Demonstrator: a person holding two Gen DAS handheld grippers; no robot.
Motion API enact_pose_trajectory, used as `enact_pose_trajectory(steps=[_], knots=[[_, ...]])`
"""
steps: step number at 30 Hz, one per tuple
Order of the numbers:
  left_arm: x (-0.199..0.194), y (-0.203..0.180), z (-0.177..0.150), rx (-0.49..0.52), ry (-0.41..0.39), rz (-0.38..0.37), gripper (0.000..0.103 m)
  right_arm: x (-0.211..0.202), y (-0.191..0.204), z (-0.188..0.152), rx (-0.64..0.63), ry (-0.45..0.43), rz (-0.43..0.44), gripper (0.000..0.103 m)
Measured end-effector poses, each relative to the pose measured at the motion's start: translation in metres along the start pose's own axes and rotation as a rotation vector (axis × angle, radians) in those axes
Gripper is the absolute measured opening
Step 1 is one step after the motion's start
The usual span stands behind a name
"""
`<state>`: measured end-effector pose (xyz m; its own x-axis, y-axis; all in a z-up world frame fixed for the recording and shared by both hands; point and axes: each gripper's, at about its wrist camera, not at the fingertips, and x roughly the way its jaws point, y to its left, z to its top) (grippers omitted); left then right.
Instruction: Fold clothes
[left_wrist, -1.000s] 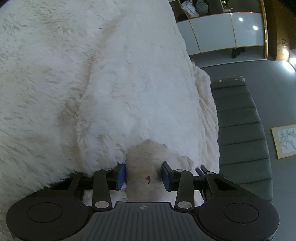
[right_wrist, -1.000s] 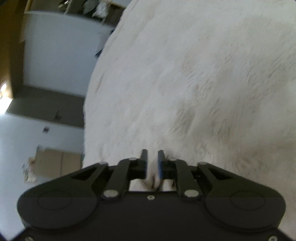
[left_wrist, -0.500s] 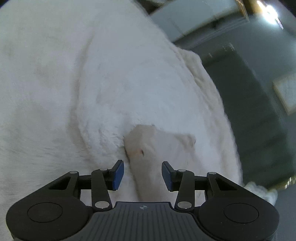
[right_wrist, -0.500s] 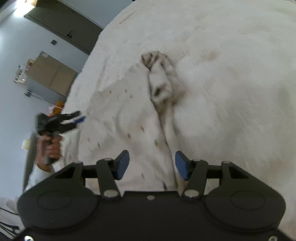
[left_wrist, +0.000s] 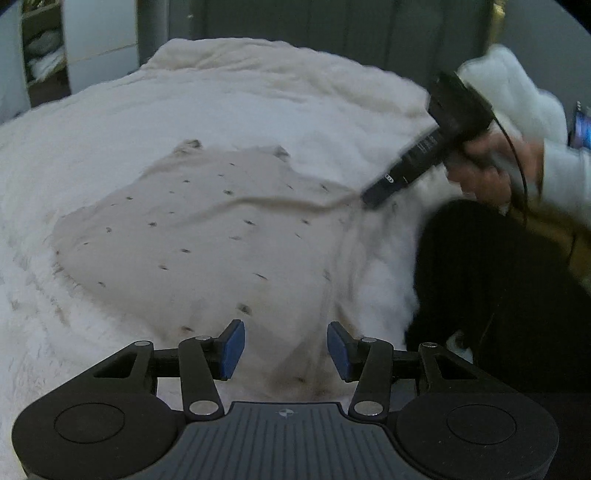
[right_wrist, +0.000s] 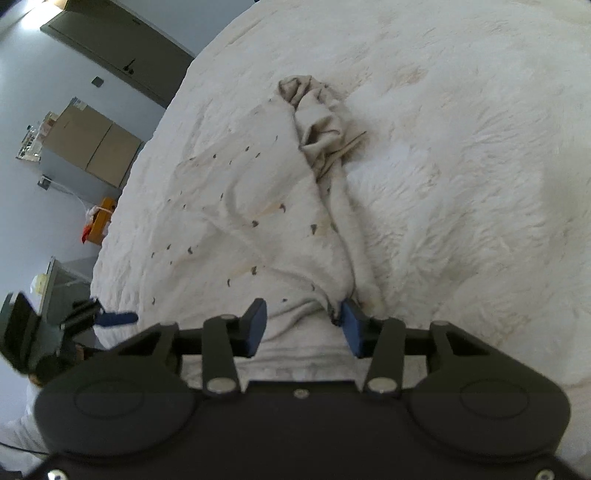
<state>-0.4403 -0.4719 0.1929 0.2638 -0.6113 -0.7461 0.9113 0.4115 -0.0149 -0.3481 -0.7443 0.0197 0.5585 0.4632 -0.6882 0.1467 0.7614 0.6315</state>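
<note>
Shirt (left_wrist: 207, 236), pale with small dark specks, lies spread on the fluffy white bed (left_wrist: 258, 103), one side bunched into a ridge. To fold it well I should smooth that ridge first, then grip the hem on both sides evenly. My left fingers (left_wrist: 285, 345) open above its near edge, pinching nothing; my right fingers (right_wrist: 303, 326) close around the rumpled hem between them.
</note>
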Motion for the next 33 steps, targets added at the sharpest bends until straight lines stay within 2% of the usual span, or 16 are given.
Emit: enact_pose_trajectory(steps=[4, 6, 7, 8, 9, 10, 14, 17, 20, 21, 23, 24, 25, 27, 30, 33], knots=[[0.0, -0.019, -0.004, 0.039, -0.002, 0.067, 0.04, -0.011, -0.011, -0.003, 0.052, -0.041, 0.037, 0.045], [0.007, -0.033, -0.003, 0.105, 0.001, 0.152, 0.022, -0.015, -0.017, -0.004, 0.081, -0.049, 0.054, 0.044], [0.01, -0.036, -0.002, 0.127, -0.001, 0.168, 0.021, -0.016, -0.02, -0.005, 0.087, -0.044, 0.059, 0.044], [0.011, -0.039, -0.003, 0.145, -0.004, 0.175, 0.015, -0.015, -0.021, -0.005, 0.092, -0.036, 0.062, 0.043], [0.012, -0.041, -0.003, 0.157, -0.007, 0.176, 0.0, -0.015, -0.023, -0.004, 0.1, -0.038, 0.073, 0.038], [0.011, -0.042, -0.003, 0.162, -0.015, 0.171, 0.0, -0.015, -0.024, -0.004, 0.108, -0.04, 0.083, 0.03], [-0.001, -0.044, -0.003, 0.164, -0.064, 0.142, 0.0, -0.017, -0.032, -0.002, 0.163, -0.067, 0.106, 0.031], [-0.006, -0.044, 0.0, 0.151, -0.088, 0.124, 0.0, -0.017, -0.038, 0.0, 0.203, -0.081, 0.098, 0.042], [-0.01, -0.042, 0.002, 0.158, -0.094, 0.114, 0.0, -0.017, -0.045, 0.003, 0.245, -0.094, 0.145, 0.049], [-0.01, -0.042, 0.003, 0.159, -0.096, 0.108, 0.0, -0.016, -0.047, 0.004, 0.26, -0.093, 0.165, 0.047], [-0.009, -0.043, 0.005, 0.159, -0.097, 0.086, 0.0, -0.012, -0.045, 0.007, 0.253, -0.076, 0.148, 0.027], [-0.008, -0.043, 0.006, 0.162, -0.097, 0.085, 0.0, -0.012, -0.043, 0.007, 0.243, -0.069, 0.141, 0.007], [-0.007, -0.044, 0.007, 0.169, -0.097, 0.081, 0.0, -0.011, -0.041, 0.007, 0.232, -0.063, 0.133, 0.003], [-0.007, -0.043, 0.007, 0.177, -0.098, 0.07, 0.0, -0.018, -0.036, 0.004, 0.204, -0.087, 0.11, 0.002], [-0.018, -0.027, 0.003, 0.102, -0.115, 0.0, 0.0, -0.041, -0.03, -0.001, 0.166, -0.121, 0.105, 0.001], [-0.023, -0.003, -0.007, -0.001, -0.106, -0.08, 0.0, -0.055, -0.013, -0.006, 0.054, -0.087, 0.001, 0.001]])
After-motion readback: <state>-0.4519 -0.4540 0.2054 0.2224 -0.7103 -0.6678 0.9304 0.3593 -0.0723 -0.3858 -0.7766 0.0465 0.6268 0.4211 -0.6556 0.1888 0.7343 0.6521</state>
